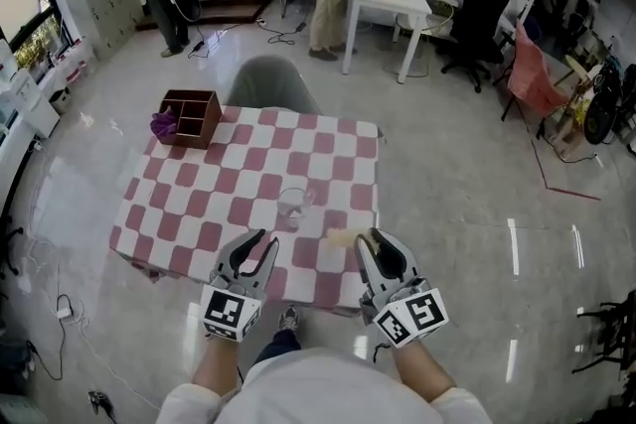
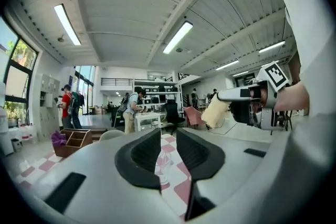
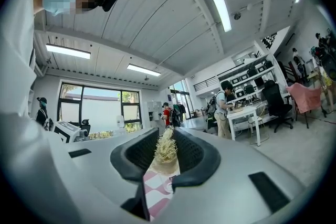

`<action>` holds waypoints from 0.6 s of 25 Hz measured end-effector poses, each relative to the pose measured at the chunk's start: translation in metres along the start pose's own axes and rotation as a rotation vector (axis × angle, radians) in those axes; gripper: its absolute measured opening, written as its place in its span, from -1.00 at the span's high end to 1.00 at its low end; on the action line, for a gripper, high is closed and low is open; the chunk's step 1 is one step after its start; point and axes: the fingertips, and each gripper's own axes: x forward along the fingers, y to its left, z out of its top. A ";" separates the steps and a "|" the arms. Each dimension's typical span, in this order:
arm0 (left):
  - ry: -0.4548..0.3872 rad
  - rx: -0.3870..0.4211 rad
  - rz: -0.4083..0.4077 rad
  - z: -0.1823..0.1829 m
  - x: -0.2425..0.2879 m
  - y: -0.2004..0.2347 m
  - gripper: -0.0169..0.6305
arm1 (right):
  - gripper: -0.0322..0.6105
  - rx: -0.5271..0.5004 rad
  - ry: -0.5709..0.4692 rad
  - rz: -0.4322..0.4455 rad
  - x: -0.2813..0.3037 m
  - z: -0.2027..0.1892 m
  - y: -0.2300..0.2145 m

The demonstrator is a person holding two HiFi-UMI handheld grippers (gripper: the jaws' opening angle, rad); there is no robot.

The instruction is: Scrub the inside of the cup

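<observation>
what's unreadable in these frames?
- Cup interior: too small and clear in the head view; in the left gripper view the jaws cover all but a sliver.
- Scrubber: the right gripper view shows only the strip between the jaws; the head view blurs it.
- Wooden box: only purple cloth shows, other compartments too dark.
- Table near edge: partly behind left gripper and right gripper, head view.

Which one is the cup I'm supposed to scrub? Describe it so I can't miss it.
Find the table with the pink-and-white checked cloth. Near its front edge stands the cup. It is the only clear glass item; the wooden box at the far left corner and the tan sponge nearby are opaque.
</observation>
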 end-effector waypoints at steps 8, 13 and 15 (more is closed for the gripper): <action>0.007 0.040 0.047 0.020 -0.047 -0.033 0.82 | 0.59 0.012 -0.006 0.028 -0.023 0.000 0.002; 0.000 0.068 0.057 0.037 -0.058 -0.054 0.84 | 0.59 0.025 -0.007 0.042 -0.041 0.002 0.002; 0.001 0.072 0.055 0.042 -0.060 -0.060 0.85 | 0.59 0.028 -0.003 0.043 -0.047 0.002 0.003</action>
